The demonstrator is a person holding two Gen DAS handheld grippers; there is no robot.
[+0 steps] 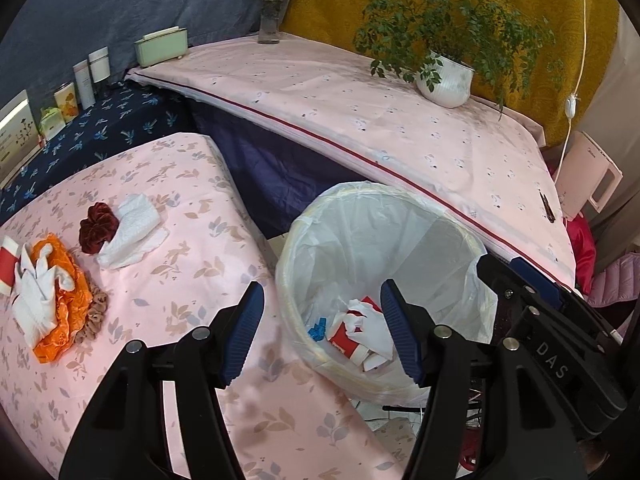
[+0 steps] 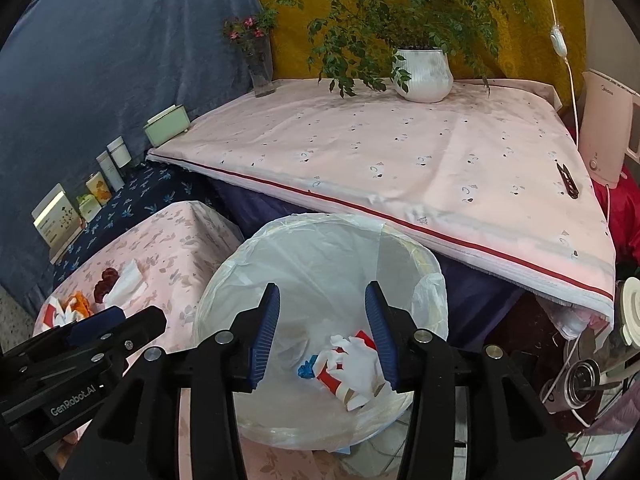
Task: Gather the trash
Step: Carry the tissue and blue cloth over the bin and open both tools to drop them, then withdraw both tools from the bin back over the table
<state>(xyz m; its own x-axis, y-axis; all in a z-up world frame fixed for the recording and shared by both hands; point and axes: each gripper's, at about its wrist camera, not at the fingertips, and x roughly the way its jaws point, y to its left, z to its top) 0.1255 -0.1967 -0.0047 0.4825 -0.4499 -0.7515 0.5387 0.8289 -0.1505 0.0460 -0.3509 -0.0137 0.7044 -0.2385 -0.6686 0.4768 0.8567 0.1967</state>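
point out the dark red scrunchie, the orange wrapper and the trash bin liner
dark red scrunchie [image 1: 98, 227], left wrist view, on its ruffled middle
orange wrapper [image 1: 60, 334], left wrist view, on its lower crumpled part
trash bin liner [image 2: 320, 256], right wrist view, on its inner back wall

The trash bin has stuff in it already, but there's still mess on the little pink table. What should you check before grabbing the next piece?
1. Left gripper open and holding nothing: ok.
2. Right gripper open and holding nothing: ok.
3. Trash bin liner spread over the rim, mouth open: ok.
4. Room left in the bin: ok; only a white tissue, a red-and-white wrapper and a blue scrap lie at the bottom.
5. Trash left on the table: not ok; white paper napkin and orange plastic wrapper remain.
6. Dark red scrunchie is trash or a keeper: cannot tell.
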